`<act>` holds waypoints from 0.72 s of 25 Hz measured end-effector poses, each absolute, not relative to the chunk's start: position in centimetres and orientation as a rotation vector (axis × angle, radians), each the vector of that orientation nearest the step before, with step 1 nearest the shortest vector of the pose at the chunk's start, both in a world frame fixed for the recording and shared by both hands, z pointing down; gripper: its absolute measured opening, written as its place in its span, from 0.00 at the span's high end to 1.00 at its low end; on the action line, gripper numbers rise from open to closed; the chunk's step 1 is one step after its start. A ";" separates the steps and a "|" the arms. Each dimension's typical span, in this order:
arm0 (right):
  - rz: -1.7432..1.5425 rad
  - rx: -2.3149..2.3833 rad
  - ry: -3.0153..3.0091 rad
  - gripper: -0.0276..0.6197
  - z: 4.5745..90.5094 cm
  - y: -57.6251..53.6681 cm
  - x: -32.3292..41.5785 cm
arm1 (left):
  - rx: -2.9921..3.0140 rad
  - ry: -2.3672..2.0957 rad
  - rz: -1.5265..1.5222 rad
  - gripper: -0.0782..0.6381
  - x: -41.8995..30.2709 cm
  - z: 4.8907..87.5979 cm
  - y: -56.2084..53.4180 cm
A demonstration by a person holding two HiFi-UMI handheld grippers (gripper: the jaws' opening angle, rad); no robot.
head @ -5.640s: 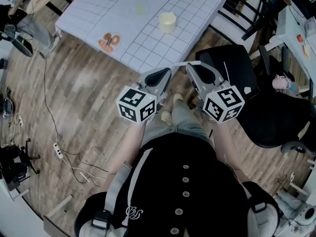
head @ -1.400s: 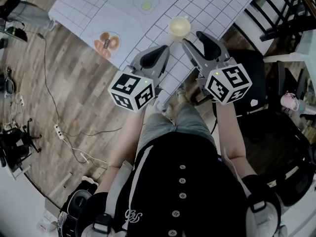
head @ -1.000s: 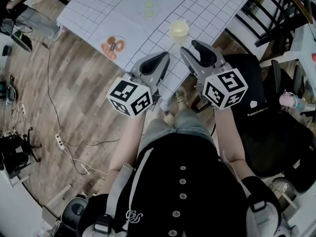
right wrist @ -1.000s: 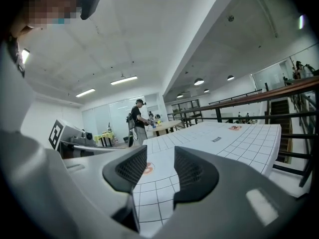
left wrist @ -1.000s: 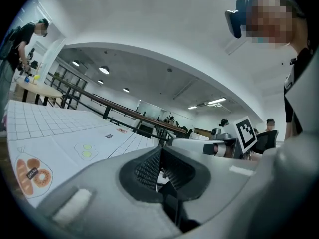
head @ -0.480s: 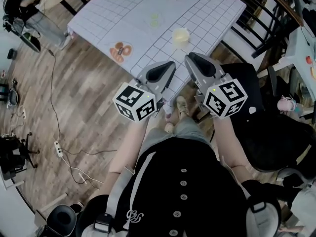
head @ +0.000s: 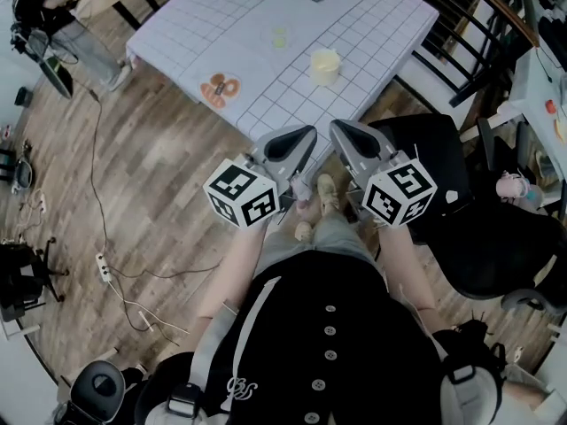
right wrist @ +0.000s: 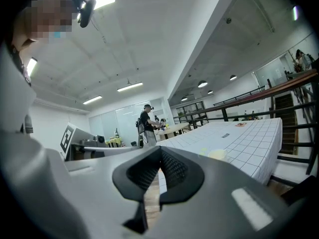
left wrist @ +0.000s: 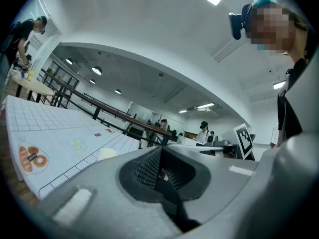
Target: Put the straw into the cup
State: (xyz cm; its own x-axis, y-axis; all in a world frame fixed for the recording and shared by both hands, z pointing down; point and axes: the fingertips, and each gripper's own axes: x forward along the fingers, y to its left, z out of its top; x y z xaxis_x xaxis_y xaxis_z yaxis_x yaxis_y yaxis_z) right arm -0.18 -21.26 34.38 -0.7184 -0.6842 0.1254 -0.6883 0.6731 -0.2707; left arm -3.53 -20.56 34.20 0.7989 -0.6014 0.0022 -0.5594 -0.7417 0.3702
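A pale yellow cup stands upright on the white gridded table, near its front right side. It also shows small in the left gripper view as the cup and in the right gripper view as the cup. No straw is visible in any view. My left gripper and right gripper are held side by side over the floor, short of the table edge and the cup. The left gripper has its jaws together and empty. The right gripper is closing, tips meeting on nothing.
An orange print and a green print lie flat on the tablecloth. A black chair stands right of the grippers, with a dark railing beyond it. Cables trail over the wooden floor at left.
Both grippers have drawn back from the table edge and the cup toward the person's body. The cup now sits farther from the jaw tips.
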 end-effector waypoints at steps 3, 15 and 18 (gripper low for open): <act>0.447 1.165 -2.825 0.96 35.1 -20.4 -0.3 | 2.616 -0.854 -0.164 0.89 -3.0 34.9 -19.5; 0.447 1.147 -2.762 0.96 37.0 -18.1 0.1 | 2.591 -0.739 -0.069 0.89 -1.0 37.1 -17.3; 0.451 1.141 -2.747 0.96 37.4 -18.0 0.0 | 2.586 -0.735 -0.061 0.89 -0.8 37.4 -17.2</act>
State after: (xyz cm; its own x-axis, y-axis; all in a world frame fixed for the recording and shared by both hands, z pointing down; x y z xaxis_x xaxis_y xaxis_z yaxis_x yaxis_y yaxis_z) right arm 0.00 -17.98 37.37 -0.7048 -0.6696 0.2343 -0.7094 0.6690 -0.2220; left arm -0.83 -17.19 37.40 0.8573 -0.5089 0.0783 -0.4891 -0.7574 0.4325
